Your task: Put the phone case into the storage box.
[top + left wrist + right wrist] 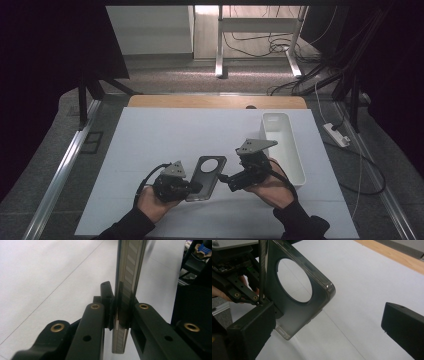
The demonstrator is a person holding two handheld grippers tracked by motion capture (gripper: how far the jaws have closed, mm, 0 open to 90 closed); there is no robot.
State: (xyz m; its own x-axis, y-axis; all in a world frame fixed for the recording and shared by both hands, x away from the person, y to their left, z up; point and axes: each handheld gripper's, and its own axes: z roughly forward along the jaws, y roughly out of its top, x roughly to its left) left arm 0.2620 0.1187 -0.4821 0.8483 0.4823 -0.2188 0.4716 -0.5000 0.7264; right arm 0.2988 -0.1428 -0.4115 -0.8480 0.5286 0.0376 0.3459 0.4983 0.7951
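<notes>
White table sheet is the biggest surface; a strip of wooden tabletop shows past its far edge. Wide bare area on the far and left parts of the sheet, plenty of room to move there. Near-right is tighter: one white rectangular bin, long and narrow, sits along the right edge of the sheet, empty as far as the high view shows.

One phone case, dark smoky translucent plastic, rounded corners, raised rim, one large round camera cutout near its far end. It is off the sheet, held between the two hands at front centre. The right gripper view shows it tilted, inner side facing that camera, sheet visible through the hole. In the left gripper view it runs edge-on, straight up the frame.

Two grippers. Left gripper: jaws clamped on the case's near edge, pads pressing both faces. Right gripper: jaws spread wide, pointing at the case's right side, nothing pinched; one jaw sits just beside the case's lower corner, the other well apart over bare sheet. Bin just to the right of the right hand.
</notes>
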